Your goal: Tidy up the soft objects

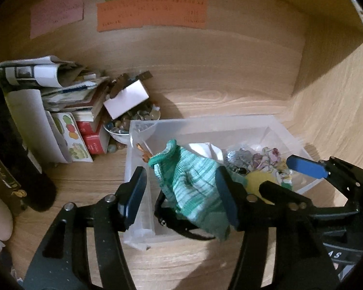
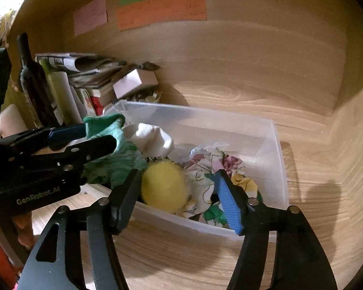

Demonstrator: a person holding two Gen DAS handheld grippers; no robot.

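A clear plastic bin (image 1: 232,124) (image 2: 276,159) stands on the wooden shelf. It holds a yellow pompom (image 2: 163,187) (image 1: 255,181), floral cloth (image 2: 215,166) (image 1: 271,159) and a white sock (image 2: 151,139). A green striped sock (image 1: 193,188) (image 2: 116,154) hangs over the bin's left end, between the jaws of my left gripper (image 1: 181,188) (image 2: 101,134), which stand wide open, its right finger touching the sock. My right gripper (image 2: 179,193) (image 1: 300,171) is open and empty over the bin's near edge, around the pompom and floral cloth.
A stack of papers and booklets (image 1: 60,77) and red boxes (image 1: 92,135) sits left of the bin. A bowl of small beads (image 1: 125,123) with a white box (image 1: 125,99) is behind it. A dark bottle (image 2: 34,82) stands far left. Coloured notes (image 1: 150,14) are on the back wall.
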